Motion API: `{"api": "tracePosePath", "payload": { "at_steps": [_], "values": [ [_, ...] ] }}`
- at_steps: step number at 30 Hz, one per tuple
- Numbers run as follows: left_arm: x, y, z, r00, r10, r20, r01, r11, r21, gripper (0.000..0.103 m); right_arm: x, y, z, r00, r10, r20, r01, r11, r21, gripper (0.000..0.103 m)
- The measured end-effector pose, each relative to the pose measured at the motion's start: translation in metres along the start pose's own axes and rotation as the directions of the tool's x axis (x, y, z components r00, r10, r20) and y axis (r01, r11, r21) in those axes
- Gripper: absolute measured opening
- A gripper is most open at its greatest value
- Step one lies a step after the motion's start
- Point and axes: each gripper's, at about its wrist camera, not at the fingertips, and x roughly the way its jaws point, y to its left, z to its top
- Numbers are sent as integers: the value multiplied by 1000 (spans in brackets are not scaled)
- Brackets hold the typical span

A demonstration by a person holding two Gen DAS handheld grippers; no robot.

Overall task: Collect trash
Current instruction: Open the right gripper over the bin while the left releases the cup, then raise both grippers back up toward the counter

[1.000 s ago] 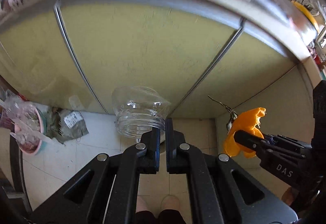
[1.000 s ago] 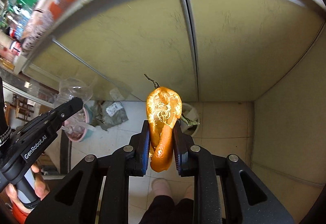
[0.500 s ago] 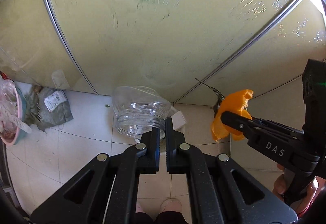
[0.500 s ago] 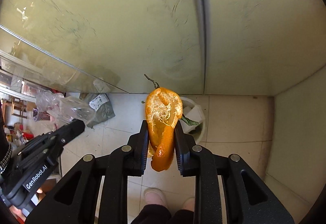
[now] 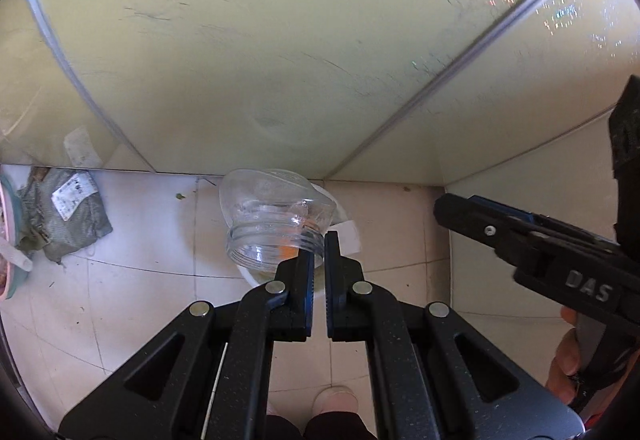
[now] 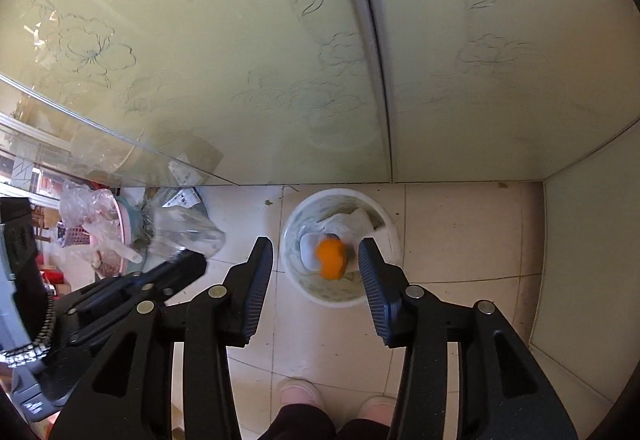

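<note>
My right gripper (image 6: 316, 264) points steeply down over the white bin (image 6: 388, 230) on the tiled floor (image 6: 460, 232); its jaws have just been opening and stand apart with nothing between them. The orange peel (image 6: 331, 255) shows blurred below them, inside the bin's rim, on crumpled white paper (image 6: 344, 222). My left gripper (image 5: 319, 246) is clamped on the threaded rim of a clear plastic jar (image 5: 272, 215), held tilted just above the bin's near edge. A grey bag (image 5: 64, 211) lies at left by the glass door (image 5: 256, 59).
</note>
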Motion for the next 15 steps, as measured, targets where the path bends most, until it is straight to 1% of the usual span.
{"api": "tracePosePath", "payload": {
  "at_steps": [1, 3, 4, 5, 6, 9, 12, 15],
  "values": [
    [3, -2, 1, 1000, 3, -4, -3, 1000, 1, 3, -4, -2, 0, 1000, -9, 5, 9, 1000, 0, 41],
    [7, -7, 3, 1000, -21, -16, 21, 1000, 8, 3, -8, -4, 1, 999, -30, 20, 30, 1000, -1, 41],
    [9, -11, 4, 999, -32, -28, 33, 999, 14, 6, -12, -5, 1, 999, -35, 25, 35, 999, 1, 41],
    [11, -13, 5, 999, -35, -36, 36, 999, 20, 14, -16, -8, 2, 999, -39, 31, 39, 999, 4, 41],
    [12, -14, 5, 999, -35, -39, 36, 999, 24, 17, -19, -10, 2, 998, -40, 37, 40, 999, 8, 41],
    [9, -17, 6, 999, -27, -44, 28, 999, 29, 18, -27, -13, 3, 998, -39, 52, 39, 999, 14, 41],
    [-7, -20, 8, 999, -16, -36, 17, 1000, 26, 18, -35, -9, 4, 997, -41, 59, 40, 999, 16, 41],
    [-40, -27, 13, 1000, 5, -13, -5, 999, 31, 18, -51, -1, 5, 997, -48, 63, 47, 999, 12, 41]
  ]
}}
